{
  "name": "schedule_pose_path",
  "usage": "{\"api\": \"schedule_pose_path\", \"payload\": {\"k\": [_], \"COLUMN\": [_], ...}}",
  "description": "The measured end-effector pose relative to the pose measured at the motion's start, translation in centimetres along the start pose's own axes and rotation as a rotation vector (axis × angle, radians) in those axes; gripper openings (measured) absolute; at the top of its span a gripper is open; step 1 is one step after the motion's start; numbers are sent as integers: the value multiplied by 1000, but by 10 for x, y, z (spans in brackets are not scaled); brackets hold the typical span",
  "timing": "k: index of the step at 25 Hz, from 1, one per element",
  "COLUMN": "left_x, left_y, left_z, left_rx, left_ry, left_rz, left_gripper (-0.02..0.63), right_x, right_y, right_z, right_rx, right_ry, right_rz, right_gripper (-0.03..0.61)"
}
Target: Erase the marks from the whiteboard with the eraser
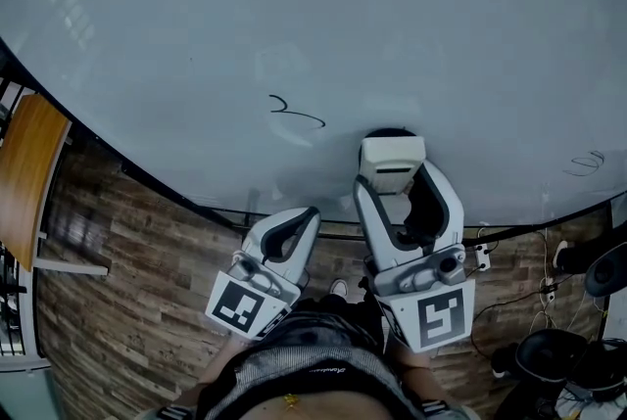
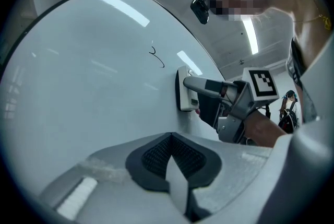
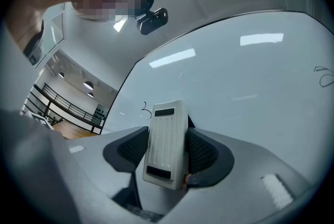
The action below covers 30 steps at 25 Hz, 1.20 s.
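Observation:
A large whiteboard (image 1: 313, 26) fills the head view. A black squiggle mark (image 1: 294, 114) sits near its middle, and a fainter scribble (image 1: 588, 163) lies at the right edge. My right gripper (image 1: 394, 175) is shut on a white eraser (image 1: 392, 162), which rests against the board to the right of and below the squiggle. The eraser (image 3: 166, 142) stands clamped between the dark pads in the right gripper view. My left gripper (image 1: 304, 218) is shut and holds nothing, lower and left of the right one. The left gripper view shows the eraser (image 2: 185, 89) pressed flat on the board, below the squiggle (image 2: 156, 57).
A wooden tabletop (image 1: 27, 173) stands at the left over a wood-plank floor (image 1: 127, 271). Cables and a power strip (image 1: 482, 256) lie on the floor at the right, near black chair bases (image 1: 549, 350). The person's torso (image 1: 313, 379) fills the bottom of the head view.

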<state>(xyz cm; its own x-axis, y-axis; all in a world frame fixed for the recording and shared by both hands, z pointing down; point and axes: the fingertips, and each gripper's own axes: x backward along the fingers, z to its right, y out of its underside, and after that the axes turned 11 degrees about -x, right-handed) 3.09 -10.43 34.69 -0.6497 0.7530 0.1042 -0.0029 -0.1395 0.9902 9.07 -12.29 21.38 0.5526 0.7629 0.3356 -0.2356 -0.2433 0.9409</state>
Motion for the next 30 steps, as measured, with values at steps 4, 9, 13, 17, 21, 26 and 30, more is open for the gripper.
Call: {"api": "schedule_pose_path", "payload": {"k": [4,9,13,17,21,26,30], "left_x": [15,29,38,51,69,85,108], "left_y": [-1,-1,0,-2,1,-1,6], "left_z": [-13,-30,-43,-56,-74,-92,-111], "left_rx": [6,4,-1,-2,-2,-20,-14], "left_ry": [-22,-50,-60,-68,-85,-113,-153], "left_rz": [-1,3,3,7,4,2,-25], "left_gripper": [-2,-2,-2,-2,-2,-2,-2], "right_x": [-15,-31,-48,-66,-89,-105,-114], "right_y": [-7,1,5,9,26,45,47], "right_z": [-20,-42,-63,-90,-129,-155,-171], "right_rx": [20,81,133,130,135,124,130], "right_ry": [-25,-49,-65,-116,-187,-238,-227], "right_rz": [22,-31,-47,-47,-60,-71,-69], "right_gripper": [239,239,241,241,241,241,241]}}
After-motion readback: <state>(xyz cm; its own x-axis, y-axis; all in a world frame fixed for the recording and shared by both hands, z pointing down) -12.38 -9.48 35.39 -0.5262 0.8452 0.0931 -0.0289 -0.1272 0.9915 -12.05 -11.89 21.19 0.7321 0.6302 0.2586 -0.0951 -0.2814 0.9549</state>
